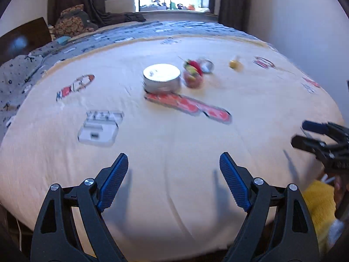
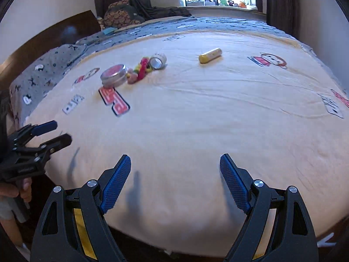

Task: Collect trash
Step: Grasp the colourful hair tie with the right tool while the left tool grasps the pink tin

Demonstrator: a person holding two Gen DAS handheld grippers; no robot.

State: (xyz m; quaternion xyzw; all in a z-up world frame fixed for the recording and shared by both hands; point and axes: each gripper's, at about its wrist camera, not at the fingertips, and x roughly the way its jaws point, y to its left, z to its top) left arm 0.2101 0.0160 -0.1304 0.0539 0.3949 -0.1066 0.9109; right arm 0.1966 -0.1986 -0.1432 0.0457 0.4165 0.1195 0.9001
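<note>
A round silver tin (image 1: 161,78) (image 2: 114,75) lies on the cream bedspread (image 1: 174,152) (image 2: 196,120). Right of it sit a red, yellow and green braided item (image 1: 193,74) (image 2: 139,71), a small metal roll (image 1: 207,66) (image 2: 158,61) and, further right, a yellow tube (image 1: 234,64) (image 2: 210,55). My left gripper (image 1: 173,168) (image 2: 55,133) is open and empty above the near edge of the bed. My right gripper (image 2: 175,170) (image 1: 302,134) is open and empty beside it on the right.
The bedspread carries printed patches, one red (image 1: 189,106) (image 2: 114,101). A grey patterned blanket (image 1: 19,74) and a dark headboard (image 2: 54,35) lie to the left. A brown cushion (image 2: 122,15) and a window sill with toys (image 2: 224,2) are at the back.
</note>
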